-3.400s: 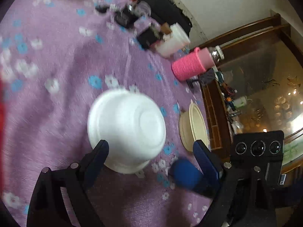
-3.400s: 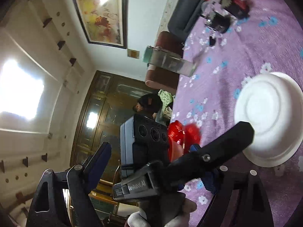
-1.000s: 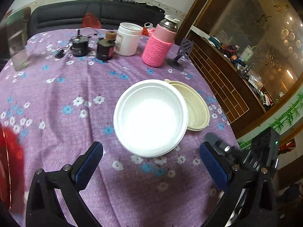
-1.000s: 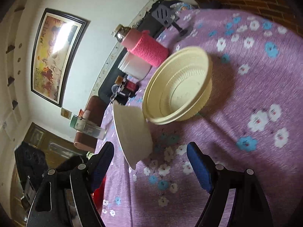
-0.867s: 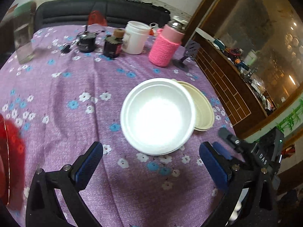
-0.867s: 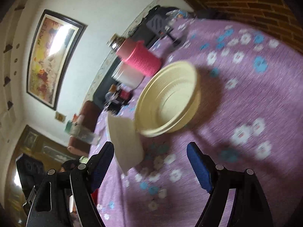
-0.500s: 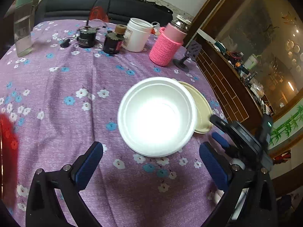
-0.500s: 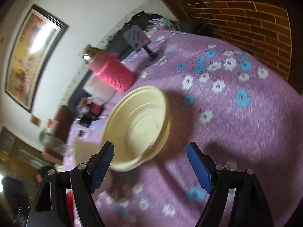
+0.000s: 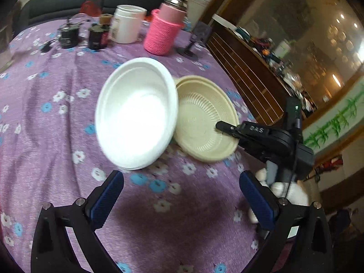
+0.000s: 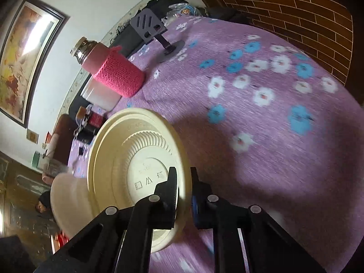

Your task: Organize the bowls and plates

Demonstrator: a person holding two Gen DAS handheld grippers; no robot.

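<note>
Gripper number one, the left gripper (image 9: 180,196), shows up first in the left wrist view, and I see its two blue pads spread wide with nothing between them. It hangs over the purple flowered cloth (image 9: 56,136). Up at 12 o'clock from it sits the white bowl (image 9: 136,116), tipped a little toward me. Touching the white bowl's rim at 3 o'clock is the cream plate (image 9: 204,118). The right gripper (image 9: 221,126) pokes in from 3 o'clock, and its black tip lies on the cream plate's edge. Far back at 12 o'clock stand a pink cup (image 9: 165,31) and a white jar (image 9: 126,24). Now the right wrist view. The right gripper (image 10: 183,186) has its jaws squeezed narrow, and the rim of the cream plate (image 10: 136,154) is pinched between them. The plate stands tilted up, with its far side at 11 o'clock. The white bowl (image 10: 68,195) peeks out behind it at 9 o'clock. I think I am at the step of grabbing the plate so the dishes can be stacked. Next I would lift the plate gently and keep it level, so the thin rim does not slip out. My left gripper could then take the bowl and set it on the plate.
</note>
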